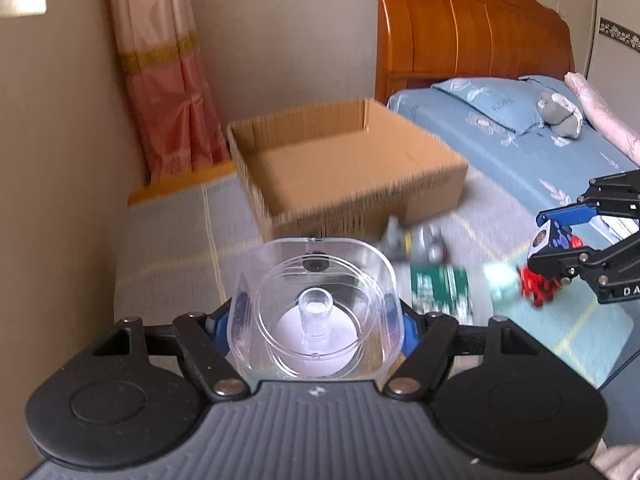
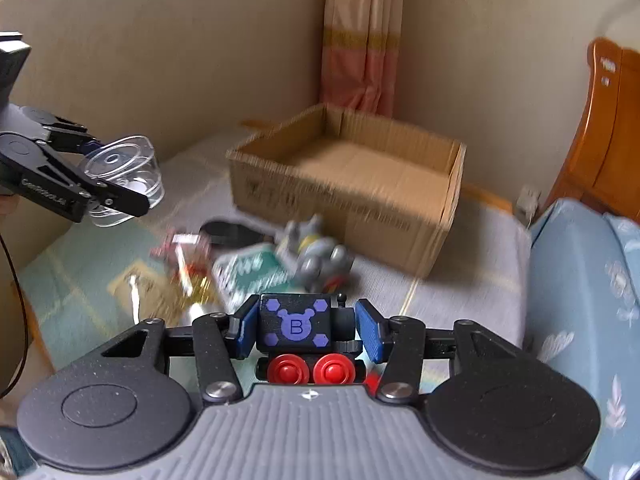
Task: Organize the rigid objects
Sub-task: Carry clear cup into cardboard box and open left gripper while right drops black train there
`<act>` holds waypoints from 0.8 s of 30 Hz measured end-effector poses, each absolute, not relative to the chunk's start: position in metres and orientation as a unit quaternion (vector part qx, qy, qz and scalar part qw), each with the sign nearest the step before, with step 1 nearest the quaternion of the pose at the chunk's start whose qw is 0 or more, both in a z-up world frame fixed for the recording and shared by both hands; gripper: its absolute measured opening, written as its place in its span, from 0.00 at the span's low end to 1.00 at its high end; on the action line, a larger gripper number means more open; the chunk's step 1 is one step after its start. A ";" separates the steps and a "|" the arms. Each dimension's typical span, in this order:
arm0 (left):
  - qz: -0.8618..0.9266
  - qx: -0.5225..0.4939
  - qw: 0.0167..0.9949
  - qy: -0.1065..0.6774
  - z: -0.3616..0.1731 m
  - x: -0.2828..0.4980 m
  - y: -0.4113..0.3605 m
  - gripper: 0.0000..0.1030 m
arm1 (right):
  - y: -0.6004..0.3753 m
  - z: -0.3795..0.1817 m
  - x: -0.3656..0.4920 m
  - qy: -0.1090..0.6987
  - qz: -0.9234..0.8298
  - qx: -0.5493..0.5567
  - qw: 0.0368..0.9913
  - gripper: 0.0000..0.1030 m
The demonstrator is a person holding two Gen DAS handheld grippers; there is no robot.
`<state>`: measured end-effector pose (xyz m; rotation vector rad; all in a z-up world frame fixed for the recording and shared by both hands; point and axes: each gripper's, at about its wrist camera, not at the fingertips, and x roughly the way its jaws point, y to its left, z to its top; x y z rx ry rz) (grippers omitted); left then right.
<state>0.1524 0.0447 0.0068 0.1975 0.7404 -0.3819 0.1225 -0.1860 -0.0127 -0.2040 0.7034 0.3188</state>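
A clear plastic container (image 1: 316,316) with a round knobbed lid sits between the blue pads of my left gripper (image 1: 318,322), which is shut on it. The right wrist view shows the same gripper (image 2: 120,188) holding the container (image 2: 124,168) up at the left. My right gripper (image 2: 308,330) is shut on a black toy train (image 2: 296,326) with red wheels and a purple "B" bear mark. From the left wrist view this gripper (image 1: 556,240) and the train (image 1: 546,240) hang at the right edge. An open, empty cardboard box (image 1: 360,216) (image 2: 320,200) stands ahead on the mat.
Below the grippers, blurred on the mat, lie a grey toy figure (image 2: 316,252), a green packet (image 2: 252,272), a black flat object (image 2: 228,232) and small red and gold bits (image 2: 180,252). A bed with blue sheet (image 1: 520,152) and wooden headboard (image 1: 472,32) runs along the right.
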 end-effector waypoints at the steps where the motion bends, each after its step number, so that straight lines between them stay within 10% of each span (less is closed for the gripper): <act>1: -0.183 0.098 0.911 0.355 0.011 0.160 0.042 0.71 | -0.187 -0.009 0.127 0.338 0.154 -0.101 0.923 0.54; 24: -0.156 0.118 0.909 0.368 0.027 0.345 -0.012 0.71 | -0.217 0.025 0.285 0.321 0.119 -0.088 0.935 0.59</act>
